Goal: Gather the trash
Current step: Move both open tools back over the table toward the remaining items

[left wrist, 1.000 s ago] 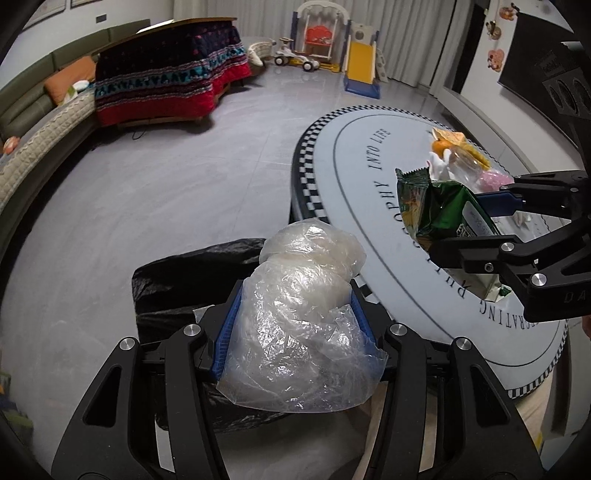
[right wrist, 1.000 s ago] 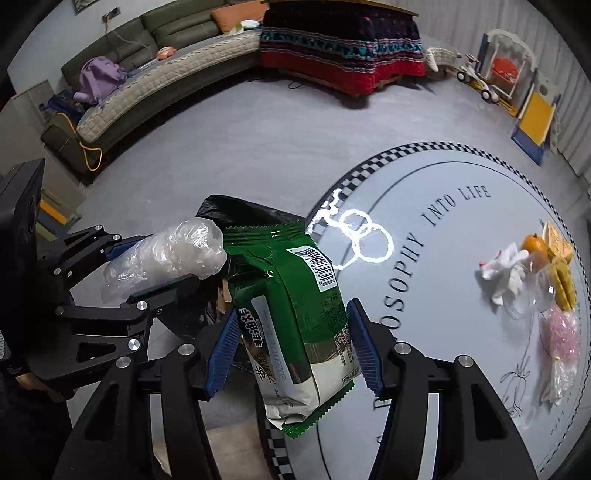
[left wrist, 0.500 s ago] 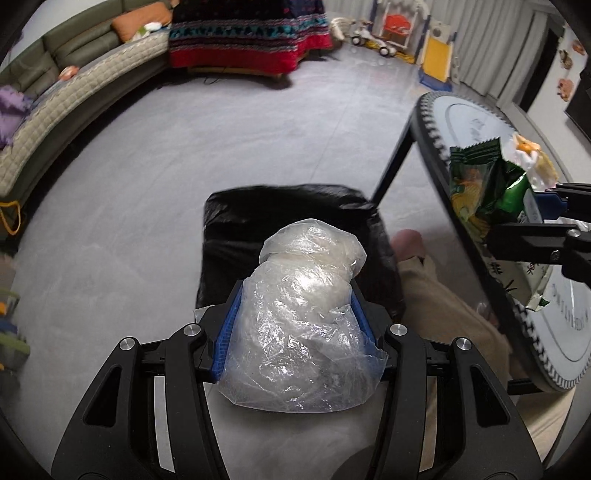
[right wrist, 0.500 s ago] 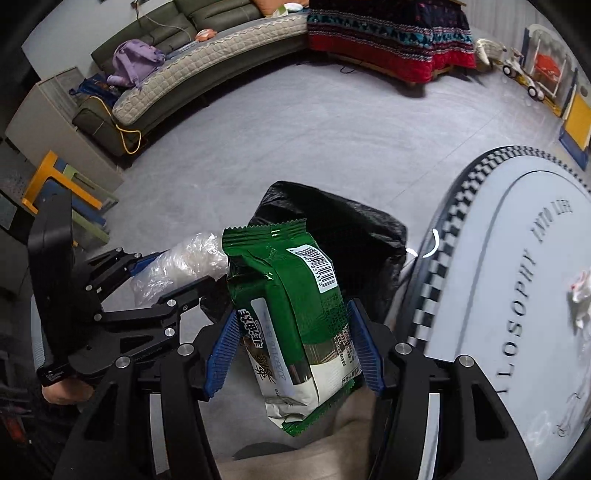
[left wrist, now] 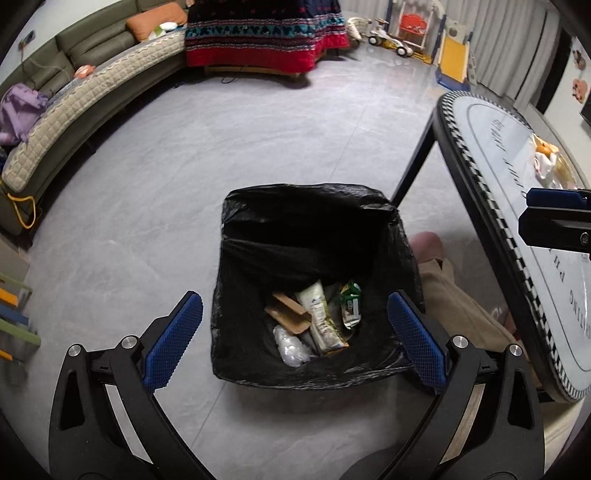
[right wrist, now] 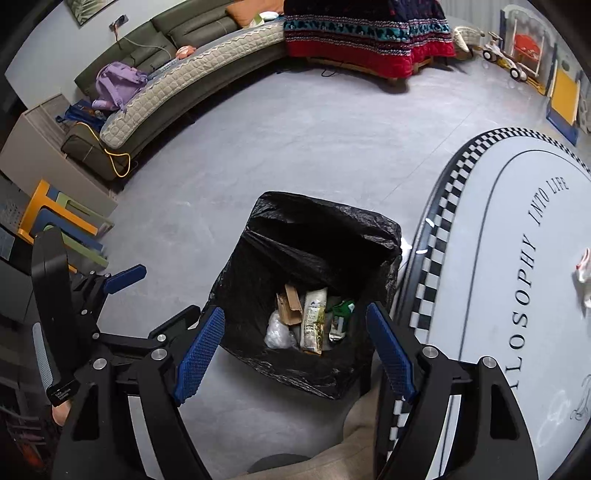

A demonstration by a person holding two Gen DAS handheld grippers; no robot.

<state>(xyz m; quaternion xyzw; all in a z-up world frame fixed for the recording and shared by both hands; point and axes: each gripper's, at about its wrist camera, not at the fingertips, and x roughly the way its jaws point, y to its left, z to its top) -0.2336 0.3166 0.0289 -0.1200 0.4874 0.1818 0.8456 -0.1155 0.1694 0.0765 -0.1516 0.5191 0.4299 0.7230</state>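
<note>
A bin with a black liner stands on the floor beside the table. Inside lie a clear plastic bag, a green snack packet, a pale wrapper and a piece of cardboard. My left gripper hangs above the bin, its jaws opening wide with nothing between them. My right gripper also hovers over the bin with its jaws opening and nothing in them. More trash, with an orange and a tissue, lies on the table.
The oval table with a chequered rim is to the right. A person's beige trouser leg is beside the bin. A curved sofa, a blanket-covered table, toys and coloured stools ring the grey floor.
Both grippers let go: the clear bag left the left jaws and the green packet left the right jaws, and both now lie in the bin. Both pairs of jaws spread wider.
</note>
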